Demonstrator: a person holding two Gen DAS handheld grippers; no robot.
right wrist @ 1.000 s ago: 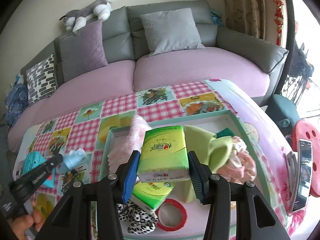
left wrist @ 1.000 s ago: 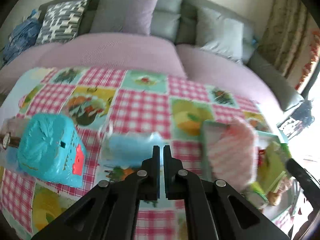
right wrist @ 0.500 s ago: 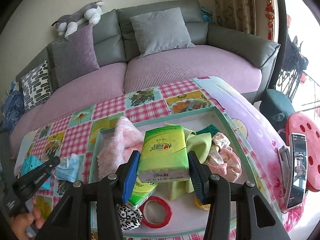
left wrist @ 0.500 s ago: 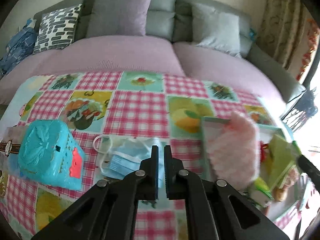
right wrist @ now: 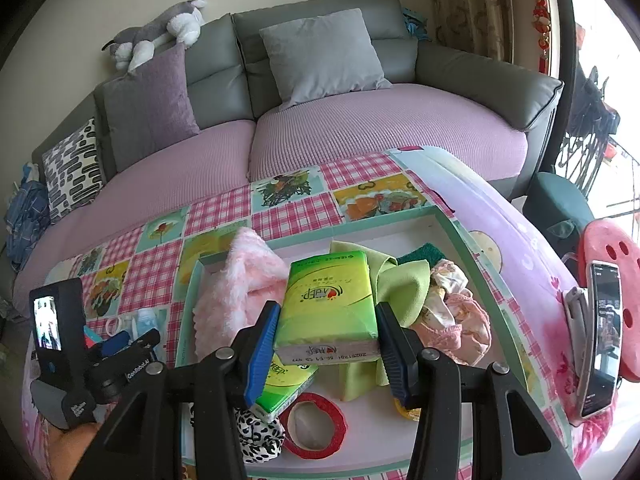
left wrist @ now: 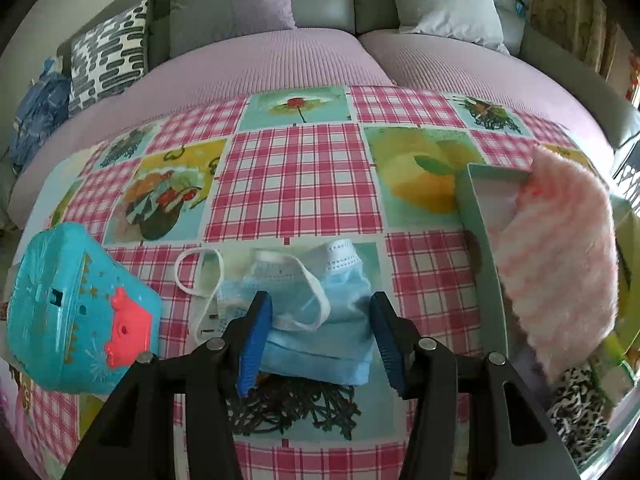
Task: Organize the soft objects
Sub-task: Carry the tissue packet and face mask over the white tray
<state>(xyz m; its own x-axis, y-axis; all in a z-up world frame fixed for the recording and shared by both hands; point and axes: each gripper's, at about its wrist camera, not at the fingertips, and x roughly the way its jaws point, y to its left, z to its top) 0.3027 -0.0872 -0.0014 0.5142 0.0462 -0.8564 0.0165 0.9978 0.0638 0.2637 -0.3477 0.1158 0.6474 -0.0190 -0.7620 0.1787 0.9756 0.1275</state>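
While the sofa fills the background, the tabletop under its checked cloth carries everything that matters, with a wide stretch of bare cloth behind the face mask and the cloth's far edge close against the sofa seat. At the right sits the shallow tray, already crowded with a pink fluffy cloth, green cloths, a second tissue pack and a red tape ring, so free floor in it looks scarce. A teal plastic box stands just left of the mask. What has changed is on the left side: the left hand-held gripper has dropped toward the mask and its jaws have just been opening from pressed together to spread, now straddling the crumpled mask without pinching it; that reads as the setup for picking it up and moving it to the tray. The right hand-held gripper has kept its place over the tray, pinching the green tissue pack as before. Whether the mask's ear loops lie clear of the left pad is hard to tell.
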